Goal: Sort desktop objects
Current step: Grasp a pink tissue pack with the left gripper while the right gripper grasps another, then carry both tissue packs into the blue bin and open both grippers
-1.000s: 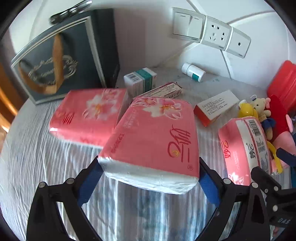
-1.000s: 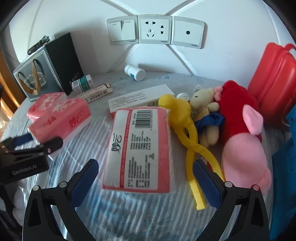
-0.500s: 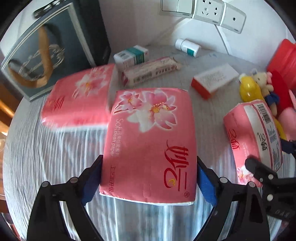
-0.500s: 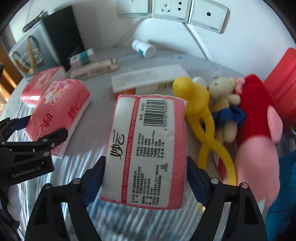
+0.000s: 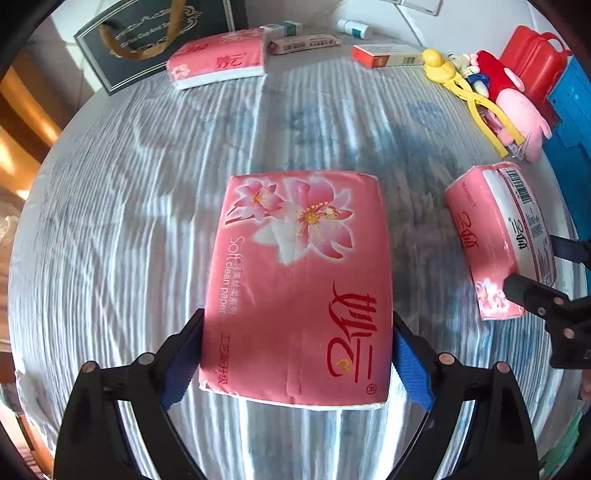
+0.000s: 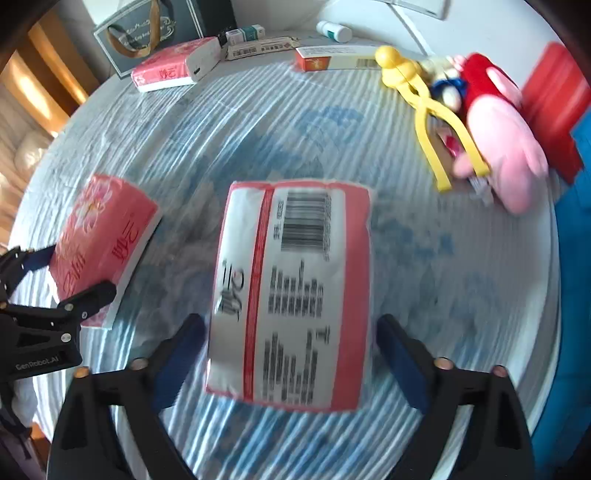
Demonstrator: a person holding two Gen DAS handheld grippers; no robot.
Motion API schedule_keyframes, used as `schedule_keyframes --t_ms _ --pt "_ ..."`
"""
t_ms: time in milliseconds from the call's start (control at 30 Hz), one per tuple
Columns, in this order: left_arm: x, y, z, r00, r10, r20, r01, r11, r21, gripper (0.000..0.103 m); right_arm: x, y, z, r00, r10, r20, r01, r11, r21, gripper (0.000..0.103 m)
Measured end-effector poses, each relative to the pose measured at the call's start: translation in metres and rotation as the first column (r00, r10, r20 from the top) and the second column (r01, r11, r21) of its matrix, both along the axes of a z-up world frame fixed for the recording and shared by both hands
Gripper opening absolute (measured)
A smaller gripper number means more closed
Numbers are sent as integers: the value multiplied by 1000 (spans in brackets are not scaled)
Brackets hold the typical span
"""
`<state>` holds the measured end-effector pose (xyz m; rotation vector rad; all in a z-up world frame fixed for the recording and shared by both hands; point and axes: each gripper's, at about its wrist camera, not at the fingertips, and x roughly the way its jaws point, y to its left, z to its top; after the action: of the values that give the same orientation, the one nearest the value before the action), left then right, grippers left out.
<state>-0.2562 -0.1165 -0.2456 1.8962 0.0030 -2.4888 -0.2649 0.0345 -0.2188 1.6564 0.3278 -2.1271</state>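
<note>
A pink tissue pack with a flower print sits between the blue pads of my left gripper, which press on both its long sides above the striped tablecloth. A second pink pack, barcode side up, lies between the fingers of my right gripper. Those jaws are opening, and a narrow gap shows on each side of the pack. In the right wrist view the left gripper and its pack are at the left. A third pack lies at the back.
Along the back stand a dark gift bag, medicine boxes, an orange and white box and a white bottle. At the right lie a yellow toy, plush toys, a red case and a blue object.
Both grippers have carried their packs back toward the near side of the table, away from the wall. The right fingers gripped the barcode pack half a second ago and now stand off it.
</note>
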Motion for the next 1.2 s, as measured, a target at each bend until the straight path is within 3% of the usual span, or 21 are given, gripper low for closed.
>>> schedule_keyframes --t_ms 167,333,567,667,700,867,1000,1200 --pt "-7 -4 8 999 30 45 -31 999 20 92 1 3 15 1000 -15 -8 15 1000 -5 103" --pt "-28 -2 -6 994 38 107 -41 999 25 91 -14 -3 16 1000 -23 12 22 999 22 103" --pt "-34 5 -2 997 41 70 -44 998 46 91 -29 -11 -2 997 -52 52 50 998 39 103" --pt "-26 9 5 998 40 47 -43 998 50 90 -28 -11 -4 997 -58 42 57 998 32 80" --pt "-23 11 9 999 39 37 -41 998 47 90 -28 -11 -3 997 -66 36 65 998 26 78" --pt "-6 10 47 997 46 -55 -44 998 48 90 -16 -6 25 997 -69 -37 69 998 -3 78" --pt "11 12 93 983 43 -180 -37 999 32 90 -1 4 70 985 -84 -150 78 996 -45 78" --pt "37 38 166 920 8 -391 -5 1000 9 90 40 22 161 914 -137 -382 83 984 -156 78"
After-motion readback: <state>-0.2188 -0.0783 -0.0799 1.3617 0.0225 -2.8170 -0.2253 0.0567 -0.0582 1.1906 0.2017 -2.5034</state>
